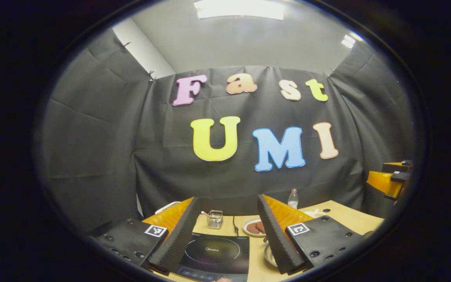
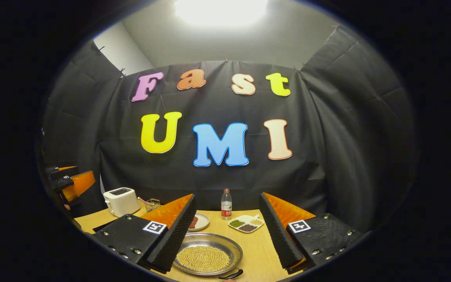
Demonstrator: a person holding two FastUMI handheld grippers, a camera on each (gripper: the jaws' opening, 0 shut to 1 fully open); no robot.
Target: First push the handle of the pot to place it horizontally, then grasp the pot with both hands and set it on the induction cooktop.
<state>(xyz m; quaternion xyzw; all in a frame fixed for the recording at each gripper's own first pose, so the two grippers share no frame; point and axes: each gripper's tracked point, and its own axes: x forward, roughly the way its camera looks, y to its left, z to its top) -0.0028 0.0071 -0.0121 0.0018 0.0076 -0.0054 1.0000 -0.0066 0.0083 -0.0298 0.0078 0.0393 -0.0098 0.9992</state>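
Note:
The pot (image 2: 208,254) is a shallow metal pan full of yellow beans, low in the right gripper view between the fingers of my right gripper (image 2: 227,196), which is open and above it. Its dark handle (image 2: 231,274) pokes out at the pan's near right edge. In the left gripper view the black induction cooktop (image 1: 213,252) lies on the table between the spread fingers of my open left gripper (image 1: 228,199). A sliver of the pot's rim (image 1: 269,254) shows to the right of the cooktop. Neither gripper touches anything.
A white toaster (image 2: 121,201), a small wire basket (image 2: 152,203), a water bottle (image 2: 226,204), a divided dish of beans (image 2: 246,223) and a plate (image 1: 255,227) with brown pieces stand along the back of the wooden table (image 2: 257,254).

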